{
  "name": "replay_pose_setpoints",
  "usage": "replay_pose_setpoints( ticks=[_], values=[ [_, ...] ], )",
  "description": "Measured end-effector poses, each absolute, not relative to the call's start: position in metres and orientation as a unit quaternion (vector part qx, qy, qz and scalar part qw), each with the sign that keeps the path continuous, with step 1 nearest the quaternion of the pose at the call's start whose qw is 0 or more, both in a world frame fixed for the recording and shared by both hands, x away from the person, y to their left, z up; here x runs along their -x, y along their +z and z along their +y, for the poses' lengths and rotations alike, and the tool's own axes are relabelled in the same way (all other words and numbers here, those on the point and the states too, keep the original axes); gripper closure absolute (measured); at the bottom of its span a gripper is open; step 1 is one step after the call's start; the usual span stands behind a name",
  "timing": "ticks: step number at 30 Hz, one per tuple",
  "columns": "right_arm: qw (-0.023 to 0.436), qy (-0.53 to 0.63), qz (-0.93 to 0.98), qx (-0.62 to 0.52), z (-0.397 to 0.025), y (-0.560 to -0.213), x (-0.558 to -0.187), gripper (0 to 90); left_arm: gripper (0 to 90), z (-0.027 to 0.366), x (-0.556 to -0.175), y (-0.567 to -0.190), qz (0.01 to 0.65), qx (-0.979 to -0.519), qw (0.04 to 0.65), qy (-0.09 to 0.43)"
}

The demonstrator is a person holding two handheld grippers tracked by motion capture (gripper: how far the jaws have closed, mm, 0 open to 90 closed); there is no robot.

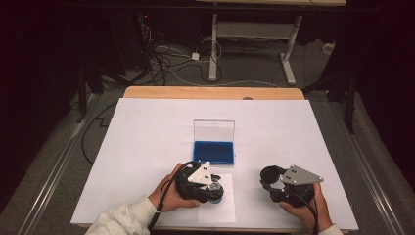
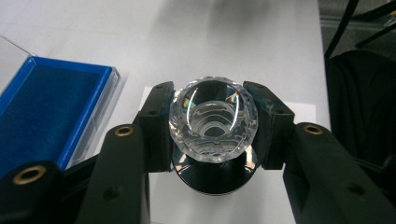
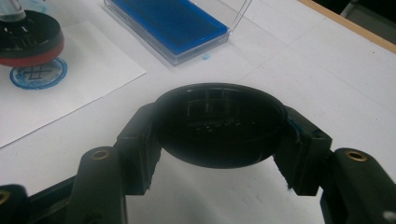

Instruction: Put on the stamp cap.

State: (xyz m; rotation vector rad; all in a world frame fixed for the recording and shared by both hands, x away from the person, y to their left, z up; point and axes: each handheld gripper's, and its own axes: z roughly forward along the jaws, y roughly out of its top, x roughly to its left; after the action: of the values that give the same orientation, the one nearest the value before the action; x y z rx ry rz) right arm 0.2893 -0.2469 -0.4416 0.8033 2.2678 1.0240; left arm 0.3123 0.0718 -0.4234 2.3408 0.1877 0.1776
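Where the crystal knob (image 2: 213, 120) swells, stamp base (image 2: 212, 179) half hidden.

A clear faceted crystal knob (image 2: 213, 119) over a black round base is seen at the centre of the left gripper view, between black jaws with brass-coloured screws. A deep blue ink pad (image 3: 170, 21) in a clear case lies at upper centre of the right gripper view; a blue ring-shaped print (image 3: 38, 73) marks white paper (image 3: 70, 88) at upper left. A glossy black cap (image 3: 218, 123) is seen at centre.

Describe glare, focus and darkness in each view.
High view: the white table is bright and its surroundings are dark. Left gripper view: the crystal knob carries sharp glints, and the near jaws are soft. Right gripper view: the black cap shows little detail.
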Motion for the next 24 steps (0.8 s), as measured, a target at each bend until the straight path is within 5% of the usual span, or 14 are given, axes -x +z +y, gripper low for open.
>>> replay_pose_setpoints(
  ticks=[24],
  values=[
    [0.258,0.385,0.833,-0.302,-0.248,-0.441,-0.294,38.6,54.6,0.110,-0.324,-0.395,0.114,-0.894,0.417,0.120]
  ],
)
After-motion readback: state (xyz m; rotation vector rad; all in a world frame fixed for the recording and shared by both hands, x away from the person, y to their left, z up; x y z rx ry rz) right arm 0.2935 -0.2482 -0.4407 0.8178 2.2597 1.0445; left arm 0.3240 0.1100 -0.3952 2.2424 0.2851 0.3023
